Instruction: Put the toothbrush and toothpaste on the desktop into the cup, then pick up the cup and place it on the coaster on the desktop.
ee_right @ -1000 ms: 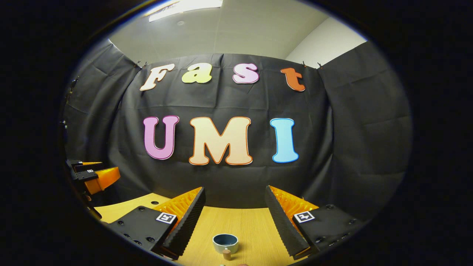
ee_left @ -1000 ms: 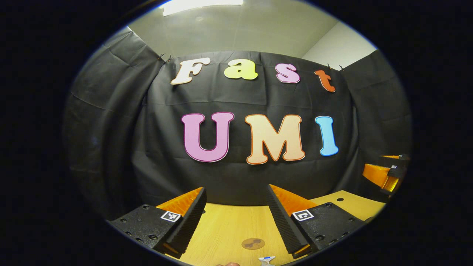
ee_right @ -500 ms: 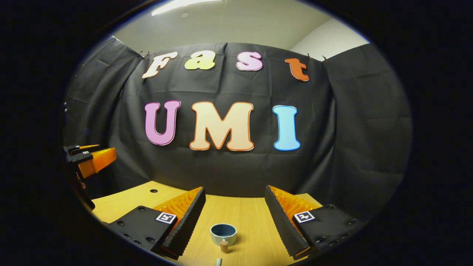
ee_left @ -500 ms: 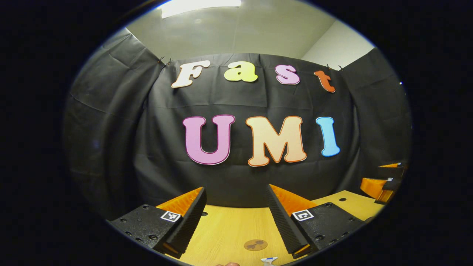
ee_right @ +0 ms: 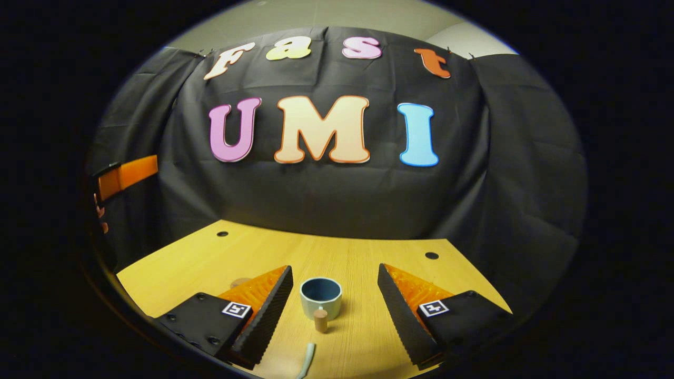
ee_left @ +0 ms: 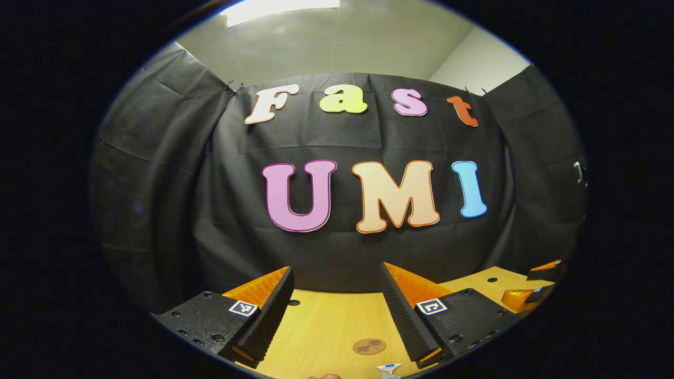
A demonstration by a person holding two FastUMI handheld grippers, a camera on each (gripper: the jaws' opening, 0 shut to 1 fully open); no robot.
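Blue cup (ee_right: 320,298) stands between the right gripper's (ee_right: 335,307) spread fingers; left gripper's (ee_left: 335,307) fingers apart.

Cup, toothbrush, toothpaste, coaster on desktop

Blue-grey cup (ee_right: 320,297) upright, empty; pale toothbrush (ee_right: 307,359) handle lying nr it; round brown coaster (ee_left: 369,346) flat w/ toothpaste (ee_left: 388,370) just beside.

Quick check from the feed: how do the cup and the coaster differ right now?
The cup is blue-grey and stands upright, open and empty; the coaster is a flat brown disc with a dark pattern. The cup sits between the right gripper's open fingers, the coaster between the left gripper's. Both rest on the wooden desktop.
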